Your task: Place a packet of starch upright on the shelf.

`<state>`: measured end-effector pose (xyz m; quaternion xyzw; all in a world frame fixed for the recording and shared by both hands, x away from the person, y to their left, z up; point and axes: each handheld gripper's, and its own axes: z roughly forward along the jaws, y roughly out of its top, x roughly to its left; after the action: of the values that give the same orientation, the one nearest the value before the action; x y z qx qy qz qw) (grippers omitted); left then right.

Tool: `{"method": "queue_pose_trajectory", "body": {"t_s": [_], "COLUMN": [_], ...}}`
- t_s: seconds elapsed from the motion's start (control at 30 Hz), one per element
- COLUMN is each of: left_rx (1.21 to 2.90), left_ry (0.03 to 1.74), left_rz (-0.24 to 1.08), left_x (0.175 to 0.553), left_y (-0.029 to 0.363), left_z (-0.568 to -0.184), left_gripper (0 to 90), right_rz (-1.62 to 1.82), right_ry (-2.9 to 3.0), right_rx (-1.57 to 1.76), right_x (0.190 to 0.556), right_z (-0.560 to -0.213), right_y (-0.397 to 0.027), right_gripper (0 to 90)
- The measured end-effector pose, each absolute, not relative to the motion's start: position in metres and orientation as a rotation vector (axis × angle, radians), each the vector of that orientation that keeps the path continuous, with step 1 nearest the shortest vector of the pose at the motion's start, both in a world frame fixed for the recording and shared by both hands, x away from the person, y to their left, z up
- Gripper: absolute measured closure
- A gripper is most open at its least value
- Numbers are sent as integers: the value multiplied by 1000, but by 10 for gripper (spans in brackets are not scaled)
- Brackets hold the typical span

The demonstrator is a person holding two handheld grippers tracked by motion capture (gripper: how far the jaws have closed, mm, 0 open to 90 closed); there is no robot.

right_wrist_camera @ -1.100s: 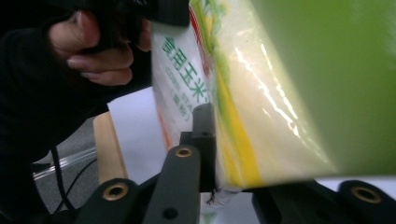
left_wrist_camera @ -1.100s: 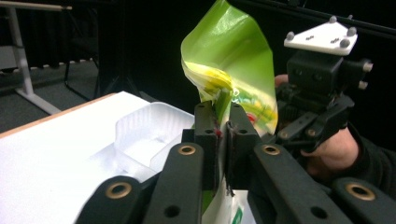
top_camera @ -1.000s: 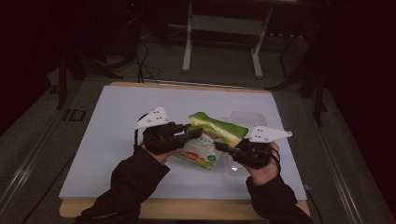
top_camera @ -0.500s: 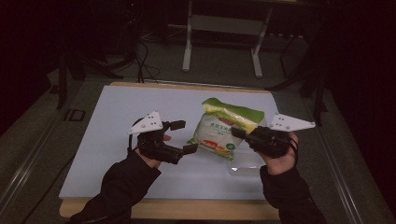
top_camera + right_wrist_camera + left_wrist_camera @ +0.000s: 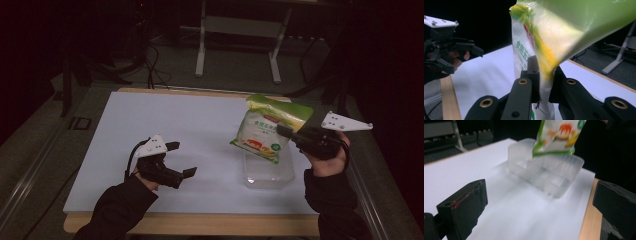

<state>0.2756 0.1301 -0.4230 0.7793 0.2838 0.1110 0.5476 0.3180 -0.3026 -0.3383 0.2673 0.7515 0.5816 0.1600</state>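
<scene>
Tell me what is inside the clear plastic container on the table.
The clear plastic container looks empty: only its moulded dividers show through. The food pouch, clamped in the right gripper, hangs above it and hides part of its far rim.

Clear container (image 5: 268,170) under held pouch (image 5: 266,131)
</scene>
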Motion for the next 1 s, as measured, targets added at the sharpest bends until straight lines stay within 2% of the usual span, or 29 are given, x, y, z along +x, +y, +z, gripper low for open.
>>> {"method": "queue_pose_trajectory", "body": {"t_s": [0.2,0.5,1.0], "left_rx": [1840,1821,1811], "left_ry": [709,769,767], "left_rz": [308,298,292], "left_x": [268,264,262], "left_y": [143,155,155], "left_z": [-437,-457,-467], "left_gripper": [0,0,0], "right_rz": [1609,1558,1462], "right_ry": [2154,2165,2237], "right_rx": [786,879,942], "right_x": [324,343,368], "right_z": [-343,-359,-392], "right_y": [-319,-334,-323], "right_gripper": [839,839,839]}}
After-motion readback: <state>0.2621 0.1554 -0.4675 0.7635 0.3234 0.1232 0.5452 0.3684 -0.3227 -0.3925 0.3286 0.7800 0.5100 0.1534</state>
